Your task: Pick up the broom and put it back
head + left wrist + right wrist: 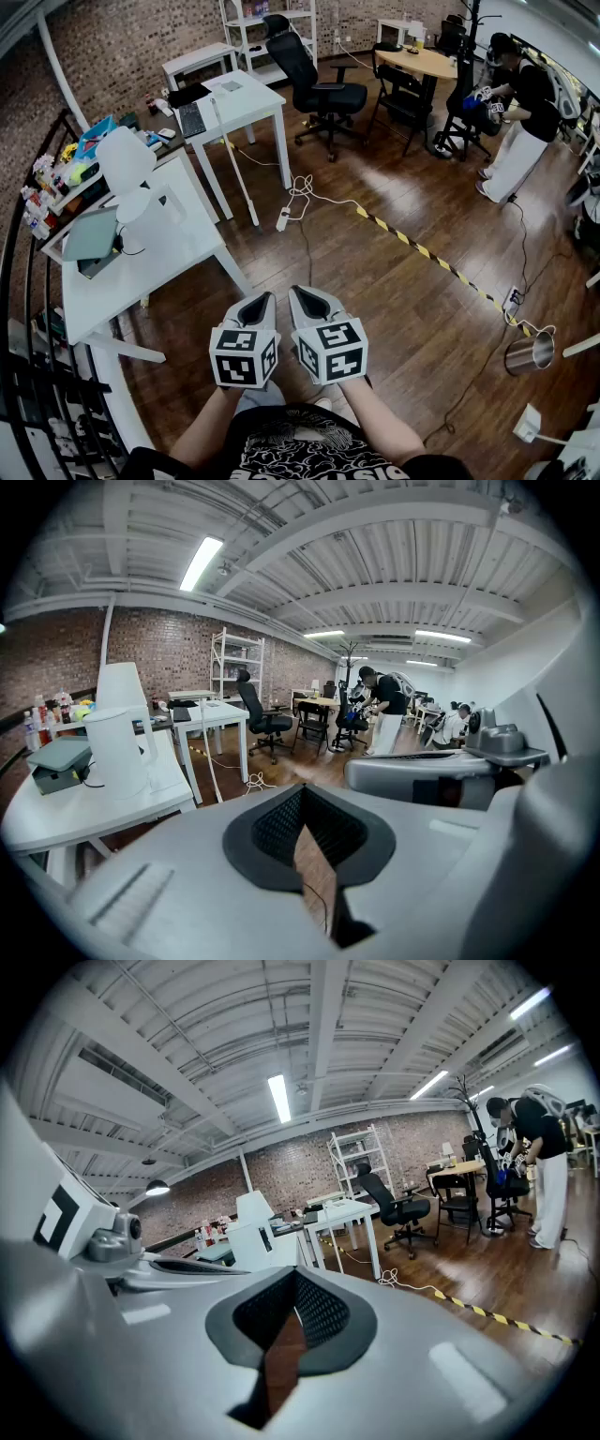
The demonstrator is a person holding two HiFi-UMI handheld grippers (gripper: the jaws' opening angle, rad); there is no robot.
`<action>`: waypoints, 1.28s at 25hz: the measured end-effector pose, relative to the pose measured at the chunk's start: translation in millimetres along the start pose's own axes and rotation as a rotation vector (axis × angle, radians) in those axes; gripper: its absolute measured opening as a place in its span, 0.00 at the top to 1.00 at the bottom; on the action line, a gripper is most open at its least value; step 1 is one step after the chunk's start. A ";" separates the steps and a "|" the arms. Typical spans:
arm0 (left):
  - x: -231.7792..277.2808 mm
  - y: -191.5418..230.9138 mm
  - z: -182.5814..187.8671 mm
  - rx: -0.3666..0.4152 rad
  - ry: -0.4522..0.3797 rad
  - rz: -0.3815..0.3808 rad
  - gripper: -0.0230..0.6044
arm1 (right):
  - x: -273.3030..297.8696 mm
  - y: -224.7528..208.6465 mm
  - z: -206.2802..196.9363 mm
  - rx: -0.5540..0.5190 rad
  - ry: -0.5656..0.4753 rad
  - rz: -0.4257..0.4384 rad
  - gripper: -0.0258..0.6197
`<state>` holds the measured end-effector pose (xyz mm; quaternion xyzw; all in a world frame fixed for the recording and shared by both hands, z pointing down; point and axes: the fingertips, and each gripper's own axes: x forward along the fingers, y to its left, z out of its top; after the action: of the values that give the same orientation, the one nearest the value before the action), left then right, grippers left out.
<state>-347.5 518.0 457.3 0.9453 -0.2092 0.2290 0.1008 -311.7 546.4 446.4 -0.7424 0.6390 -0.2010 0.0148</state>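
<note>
- Head view: the left gripper [257, 305] and the right gripper [306, 298] are held side by side, low over the wooden floor [403, 272]; the broom [238, 167] is seen well ahead of them, its white handle leaned against the far white desk [258, 98], its lower end on the floor.
- Left gripper view: the jaws are seen closed together, nothing between them; the broom [212, 757] is seen upright beside the desk [220, 712], well apart from the gripper.
- Right gripper view: the jaws are likewise closed on nothing; the broom [335, 1237] is seen against the desk [345, 1208].
</note>
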 end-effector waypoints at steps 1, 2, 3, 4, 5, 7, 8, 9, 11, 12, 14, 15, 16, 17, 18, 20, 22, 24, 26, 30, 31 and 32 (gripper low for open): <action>4.3 0.7 2.4 0.002 -0.002 0.001 0.96 | 3.1 -1.6 1.0 -0.007 0.000 0.002 0.96; 8.7 1.5 5.0 0.004 -0.005 0.003 0.96 | 6.5 -3.5 2.1 -0.014 0.000 0.003 0.96; 13.4 2.6 7.9 0.006 -0.008 0.004 0.96 | 10.4 -5.9 3.3 -0.018 0.000 0.005 0.96; 18.3 4.2 11.0 0.007 -0.012 0.005 0.96 | 14.9 -8.9 4.3 -0.020 0.001 0.007 0.96; 23.3 6.8 14.1 0.007 -0.017 0.007 0.96 | 20.2 -12.2 5.2 -0.020 0.003 0.011 0.96; 34.4 15.1 22.1 0.000 -0.030 0.011 0.96 | 33.8 -19.6 8.3 -0.016 0.005 0.021 0.96; 40.7 20.8 28.0 -0.004 -0.040 0.014 0.96 | 42.1 -23.5 11.5 -0.014 0.004 0.026 0.96; 47.5 26.9 34.6 -0.007 -0.050 0.016 0.96 | 50.8 -27.3 15.5 -0.016 0.002 0.028 0.96; 63.3 39.2 47.0 -0.013 -0.070 0.020 0.96 | 68.9 -34.4 24.1 -0.028 -0.006 0.027 0.96; 72.3 45.1 52.8 -0.016 -0.079 0.020 0.96 | 78.4 -38.2 28.6 -0.036 -0.011 0.025 0.96; 90.8 58.1 63.8 -0.022 -0.089 0.016 0.96 | 100.0 -45.4 37.6 -0.046 -0.012 0.021 0.96; 99.5 65.8 69.3 -0.024 -0.090 0.015 0.96 | 112.2 -48.2 42.1 -0.048 -0.008 0.021 0.96; 108.0 74.3 74.7 -0.027 -0.090 0.014 0.96 | 124.9 -50.6 46.6 -0.051 -0.002 0.020 0.96; 116.6 82.9 79.9 -0.033 -0.089 0.013 0.96 | 137.5 -52.8 51.1 -0.056 0.006 0.018 0.96; 125.5 91.0 84.7 -0.040 -0.087 0.011 0.96 | 149.5 -55.0 55.5 -0.061 0.013 0.017 0.96; 143.4 104.9 93.1 -0.056 -0.083 0.003 0.96 | 171.3 -60.0 63.5 -0.071 0.028 0.013 0.96; 160.7 116.7 101.4 -0.069 -0.081 -0.006 0.96 | 191.0 -65.4 70.4 -0.078 0.042 0.006 0.96; 175.6 130.1 110.9 -0.081 -0.084 -0.015 0.96 | 211.3 -69.5 76.9 -0.087 0.052 -0.001 0.96; 187.7 144.4 120.8 -0.092 -0.090 -0.020 0.96 | 231.0 -72.3 83.6 -0.094 0.060 -0.006 0.96; 205.2 167.1 132.4 -0.116 -0.092 -0.025 0.96 | 260.7 -75.1 93.5 -0.105 0.075 -0.013 0.96; 208.9 171.7 134.3 -0.120 -0.092 -0.025 0.96 | 266.6 -75.6 95.9 -0.106 0.074 -0.014 0.96; 212.8 175.4 136.0 -0.123 -0.091 -0.025 0.96 | 271.7 -76.8 98.2 -0.106 0.074 -0.015 0.96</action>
<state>-199.9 248.2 456.1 0.9493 -0.2152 0.1713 0.1519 -180.3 277.9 453.5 -0.7390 0.6432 -0.1941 -0.0497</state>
